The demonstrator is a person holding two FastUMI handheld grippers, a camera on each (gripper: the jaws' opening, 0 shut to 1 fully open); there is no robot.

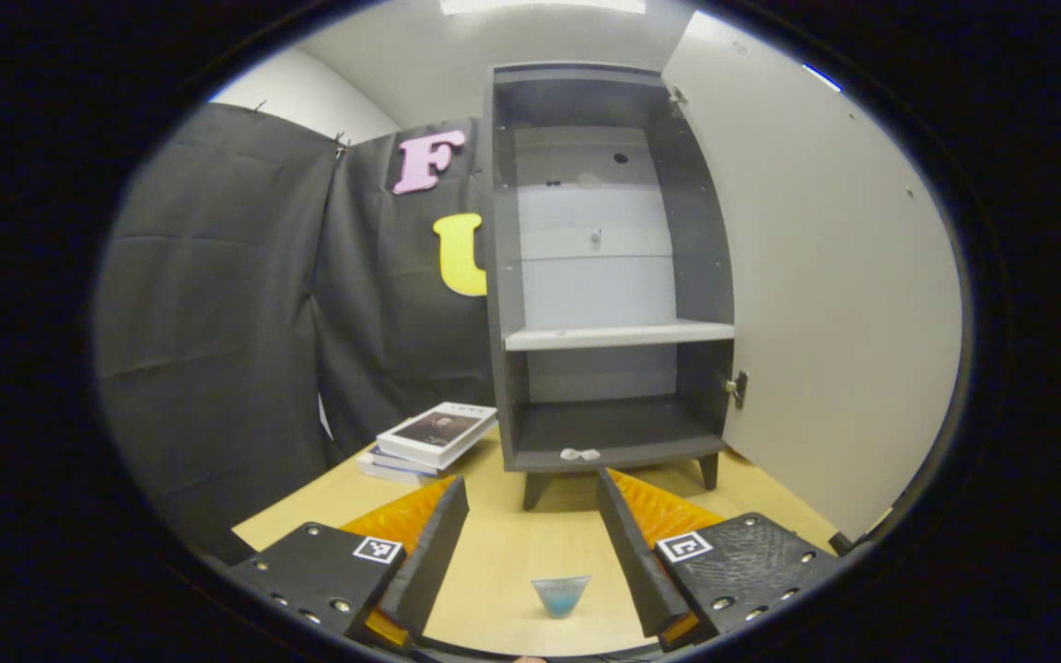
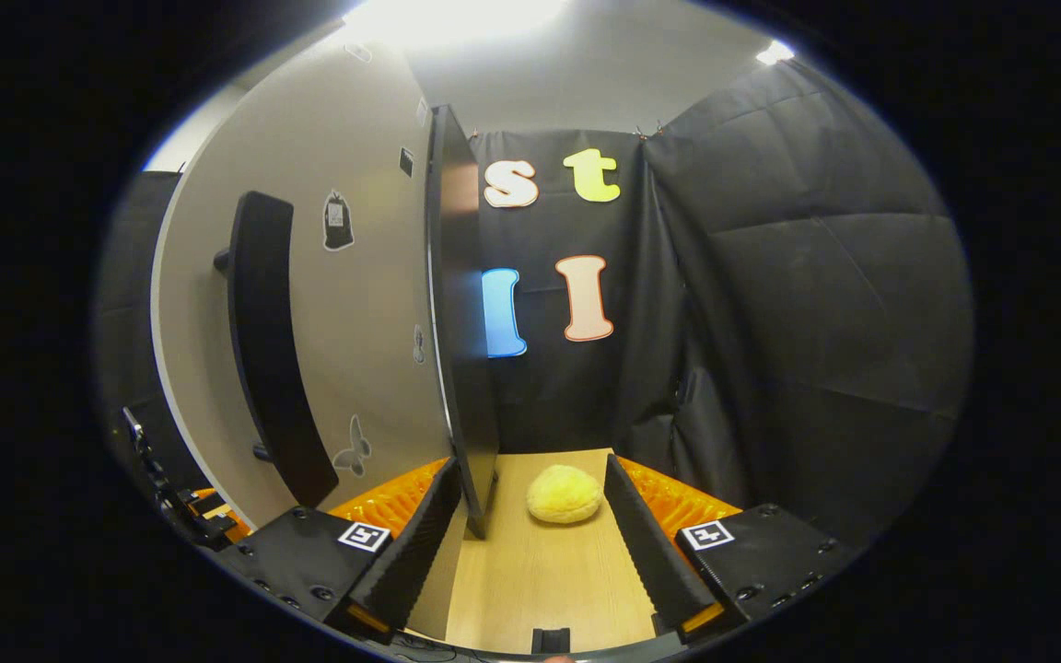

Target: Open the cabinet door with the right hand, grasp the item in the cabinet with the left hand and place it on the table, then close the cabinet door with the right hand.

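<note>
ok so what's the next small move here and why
Probably press the open right gripper against the edge of the pale cabinet door to start closing it: the dark grey cabinet looks empty, and a small blue-tinted cup already stands on the wooden table.

i'm working in a staged recording booth, not a real home: black cloth wall (image 1: 217, 304) hangs on all sides. a small cabinet (image 1: 609, 276) and a stack of books (image 1: 429, 442) sit on a wooden table (image 1: 512, 552) as props.

The cabinet door (image 2: 328, 304) hides the cabinet's inside (right gripper view).
</note>
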